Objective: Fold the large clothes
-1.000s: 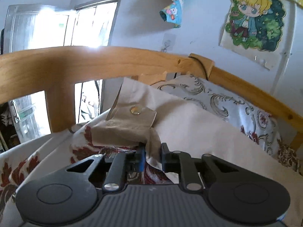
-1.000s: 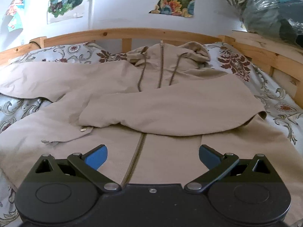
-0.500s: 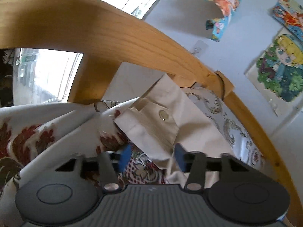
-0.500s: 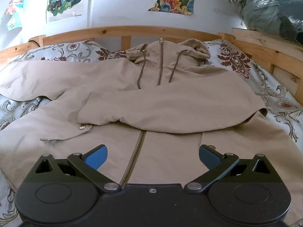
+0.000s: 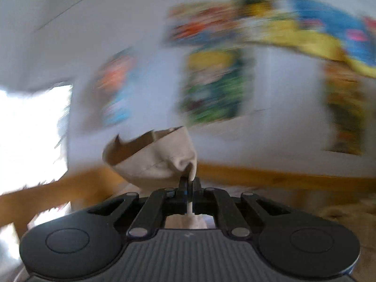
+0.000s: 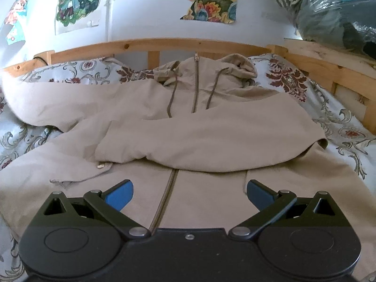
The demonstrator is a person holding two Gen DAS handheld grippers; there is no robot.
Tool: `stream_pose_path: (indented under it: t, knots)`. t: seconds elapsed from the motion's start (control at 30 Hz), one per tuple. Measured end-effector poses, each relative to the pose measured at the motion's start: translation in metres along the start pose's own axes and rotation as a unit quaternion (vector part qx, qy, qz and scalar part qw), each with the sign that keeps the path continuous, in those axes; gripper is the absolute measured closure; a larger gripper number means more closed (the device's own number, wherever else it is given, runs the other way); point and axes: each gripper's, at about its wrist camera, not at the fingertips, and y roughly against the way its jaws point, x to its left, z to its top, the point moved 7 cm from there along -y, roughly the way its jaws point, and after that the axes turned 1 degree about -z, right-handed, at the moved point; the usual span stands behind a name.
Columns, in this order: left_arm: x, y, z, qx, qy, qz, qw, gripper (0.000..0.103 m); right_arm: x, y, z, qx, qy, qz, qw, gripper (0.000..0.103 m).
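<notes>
My left gripper (image 5: 188, 183) is clenched on the cuff (image 5: 152, 159); my right gripper (image 6: 189, 193) stands released over the jacket (image 6: 188, 127), spread mid-bed toward the headboard (image 6: 150, 45). I'd lay that sleeve across flat.

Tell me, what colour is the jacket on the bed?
Beige; the jacket shows best in the right wrist view.

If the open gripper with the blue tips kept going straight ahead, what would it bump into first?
Most likely the beige jacket. The right gripper points forward and downward at it, jaws wide open and empty. It would probably land on the front panel by the zipper, before the folded sleeve, though depth is hard to judge.
</notes>
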Motion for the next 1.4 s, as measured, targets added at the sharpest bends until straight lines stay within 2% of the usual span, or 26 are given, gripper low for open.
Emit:
stream_pose_path:
  t: [0.07,0.1,0.2,0.33,0.5,0.6,0.63,0.73,0.77,0.83,0.87,0.9,0.93,1.0,1.03,1.13,1.2,1.27,1.33,1.37,1.4]
  knots:
    - [-0.047,0.005,0.011,-0.014,-0.036,-0.074,0.9965,0.101,-0.002,0.002,0.003,-0.009,0.001,-0.004,1.0,0.001]
    - [-0.071,0.009,0.014,-0.02,-0.055,-0.11,0.9922,0.102,-0.005,0.003,0.006,-0.016,0.002,-0.008,1.0,0.001]
    - [-0.14,0.021,0.009,-0.017,-0.091,-0.21,0.9733,0.102,-0.016,0.003,0.013,-0.036,0.01,-0.033,0.999,0.001]
    - [-0.223,0.034,-0.027,0.029,-0.099,-0.306,0.9466,0.102,-0.053,-0.001,0.02,-0.051,0.005,-0.094,0.994,0.001]
    - [-0.283,0.044,-0.091,0.113,-0.08,-0.367,0.9198,0.102,-0.106,-0.009,0.016,-0.038,-0.045,-0.16,0.985,0.001]
    - [-0.294,0.048,-0.123,0.166,-0.066,-0.386,0.9049,0.102,-0.125,-0.013,0.009,-0.028,-0.069,-0.184,0.98,0.001]
    - [-0.294,0.052,-0.132,0.183,-0.061,-0.394,0.8984,0.102,-0.131,-0.015,0.007,-0.025,-0.075,-0.189,0.979,0.001]
    - [-0.284,0.063,-0.155,0.247,-0.047,-0.426,0.869,0.099,-0.137,-0.017,0.003,-0.022,-0.09,-0.193,0.977,0.001]
    - [-0.279,0.065,-0.159,0.258,-0.047,-0.432,0.8628,0.095,-0.137,-0.018,0.002,-0.021,-0.094,-0.192,0.977,0.001]
    - [-0.263,0.073,-0.165,0.276,-0.047,-0.438,0.8541,0.07,-0.138,-0.018,0.002,-0.025,-0.103,-0.188,0.977,0.001]
    - [-0.255,0.077,-0.164,0.278,-0.043,-0.44,0.8531,0.042,-0.137,-0.017,0.002,-0.027,-0.108,-0.182,0.977,0.001]
    - [-0.246,0.079,-0.162,0.272,-0.038,-0.437,0.8567,0.031,-0.136,-0.018,0.004,-0.03,-0.113,-0.175,0.978,0.001]
    - [-0.235,0.082,-0.162,0.265,-0.037,-0.432,0.8613,0.03,-0.135,-0.017,0.004,-0.034,-0.119,-0.167,0.978,0.001]
    - [-0.221,0.085,-0.162,0.269,-0.045,-0.433,0.8593,0.03,-0.133,-0.017,0.006,-0.04,-0.135,-0.145,0.979,0.001]
    - [-0.217,0.083,-0.16,0.27,-0.046,-0.427,0.8615,0.03,-0.132,-0.016,0.006,-0.044,-0.145,-0.132,0.98,0.001]
    - [-0.195,0.073,-0.153,0.273,-0.055,-0.4,0.8735,0.028,-0.126,-0.019,0.007,-0.044,-0.175,-0.087,0.98,0.001]
    - [-0.178,0.06,-0.153,0.271,-0.073,-0.363,0.8888,0.027,-0.121,-0.023,0.006,-0.031,-0.192,-0.059,0.979,0.002]
    - [-0.155,0.04,-0.154,0.27,-0.096,-0.303,0.9091,0.027,-0.114,-0.026,0.004,-0.024,-0.2,-0.034,0.979,0.01]
    - [-0.128,0.018,-0.155,0.269,-0.094,-0.246,0.9266,0.027,-0.102,-0.032,0.002,-0.012,-0.19,-0.011,0.982,0.022]
    - [-0.116,0.007,-0.155,0.271,-0.09,-0.221,0.9327,0.027,-0.095,-0.036,0.001,-0.004,-0.182,0.001,0.983,0.026]
    - [-0.105,-0.005,-0.156,0.275,-0.084,-0.196,0.9375,0.027,-0.088,-0.04,0.0,0.003,-0.175,0.01,0.985,0.036]
